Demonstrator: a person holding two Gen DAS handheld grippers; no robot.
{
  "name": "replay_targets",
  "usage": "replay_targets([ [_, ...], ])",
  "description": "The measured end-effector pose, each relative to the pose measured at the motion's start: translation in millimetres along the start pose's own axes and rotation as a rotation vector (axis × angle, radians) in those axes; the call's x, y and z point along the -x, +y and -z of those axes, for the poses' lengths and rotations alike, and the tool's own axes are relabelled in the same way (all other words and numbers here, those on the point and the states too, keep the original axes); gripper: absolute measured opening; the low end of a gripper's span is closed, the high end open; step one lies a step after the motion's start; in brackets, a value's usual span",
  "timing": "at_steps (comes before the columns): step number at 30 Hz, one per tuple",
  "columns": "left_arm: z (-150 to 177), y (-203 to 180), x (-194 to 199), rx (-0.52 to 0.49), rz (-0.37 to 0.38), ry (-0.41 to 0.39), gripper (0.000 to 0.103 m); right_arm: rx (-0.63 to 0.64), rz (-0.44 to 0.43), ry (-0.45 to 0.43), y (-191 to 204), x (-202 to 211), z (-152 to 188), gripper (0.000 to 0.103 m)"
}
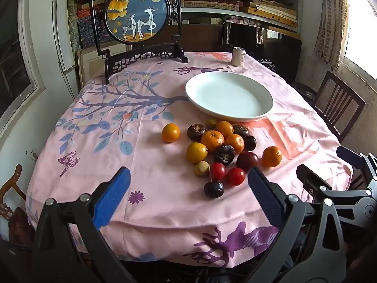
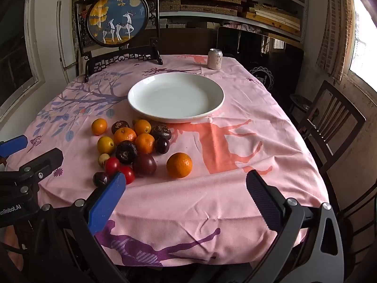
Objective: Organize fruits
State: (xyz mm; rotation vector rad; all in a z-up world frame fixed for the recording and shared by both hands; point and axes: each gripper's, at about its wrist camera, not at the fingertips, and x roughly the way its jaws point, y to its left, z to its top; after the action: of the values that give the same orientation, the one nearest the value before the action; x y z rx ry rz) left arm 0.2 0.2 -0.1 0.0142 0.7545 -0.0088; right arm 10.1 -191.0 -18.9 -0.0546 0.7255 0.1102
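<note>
A pile of small fruits (image 1: pixel 219 151) lies on the pink tablecloth in front of an empty white plate (image 1: pixel 228 96): oranges, dark plums, red cherry tomatoes, yellow ones. One orange (image 1: pixel 170 132) lies apart at the left, another (image 1: pixel 272 156) at the right. In the right wrist view the pile (image 2: pixel 132 143), the plate (image 2: pixel 175 97) and the right-hand orange (image 2: pixel 179 165) show too. My left gripper (image 1: pixel 188 184) is open and empty, near the table's front edge before the pile. My right gripper (image 2: pixel 186 188) is open and empty, just before the lone orange.
A drink can (image 1: pixel 238 57) stands at the back of the table. A framed round deer picture on a dark stand (image 1: pixel 137 16) stands at the back left. A wooden chair (image 1: pixel 337 103) is at the right. Shelves with boxes fill the back wall.
</note>
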Motion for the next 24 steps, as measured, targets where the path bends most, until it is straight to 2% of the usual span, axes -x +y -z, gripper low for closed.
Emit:
replay_targets([
  [24, 0.1, -0.7, 0.4, -0.009, -0.008, -0.006, 0.101, -0.002, -0.004, 0.005, -0.4, 1.0, 1.3, 0.102],
])
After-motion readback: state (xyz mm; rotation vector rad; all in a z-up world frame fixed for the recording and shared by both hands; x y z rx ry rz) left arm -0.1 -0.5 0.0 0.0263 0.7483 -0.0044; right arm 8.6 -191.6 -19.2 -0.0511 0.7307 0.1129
